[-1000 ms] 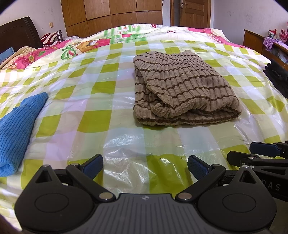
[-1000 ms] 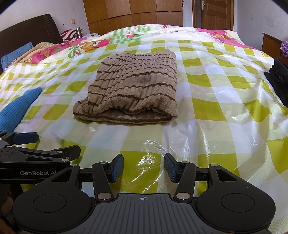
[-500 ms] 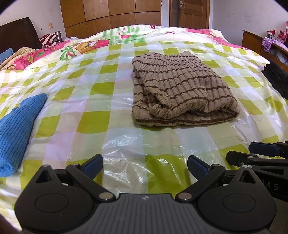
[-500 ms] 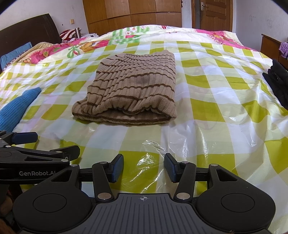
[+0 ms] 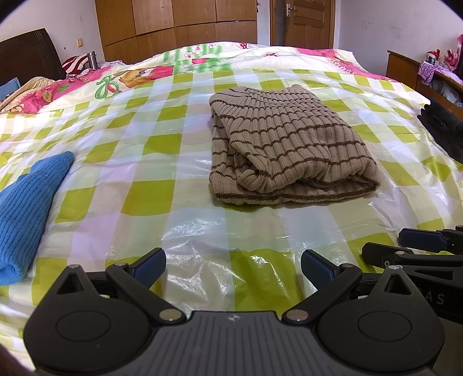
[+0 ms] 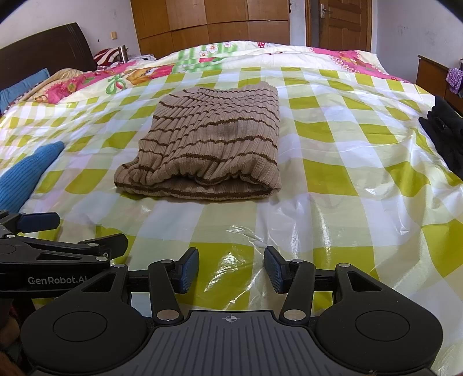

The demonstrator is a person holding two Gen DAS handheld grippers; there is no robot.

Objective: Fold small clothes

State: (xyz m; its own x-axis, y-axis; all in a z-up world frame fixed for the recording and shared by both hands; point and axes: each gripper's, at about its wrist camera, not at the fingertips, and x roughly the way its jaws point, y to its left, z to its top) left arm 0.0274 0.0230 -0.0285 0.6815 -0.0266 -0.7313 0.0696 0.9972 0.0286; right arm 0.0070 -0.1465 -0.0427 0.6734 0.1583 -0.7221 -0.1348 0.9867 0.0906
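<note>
We count three garments on the bed: one folded tan striped sweater [image 5: 289, 144] lying in the middle of the green-and-white checked plastic sheet [image 5: 150, 196], one blue knit piece [image 5: 26, 211] at the sheet's left edge, and one black garment [image 5: 442, 130] at its right edge, each well apart from the others. We hold two grippers side by side over the near end of the sheet. Our left gripper [image 5: 233, 267] has its jaws standing wide apart with nothing but bare sheet between them, and our right gripper [image 6: 231, 270] is likewise spread, its blue pads [image 6: 189, 269] gripping nothing. Both stay short of the sweater, touching no cloth. Beyond the sheet we see one flowered quilt [image 6: 202, 62], one dark headboard [image 6: 43, 52], one wooden wardrobe [image 6: 208, 20] and one door [image 6: 341, 21]. Against the earlier frames almost nothing differs: the sweater keeps the same fold and place, and both grippers have stayed where they were with their jaws unchanged.
</note>
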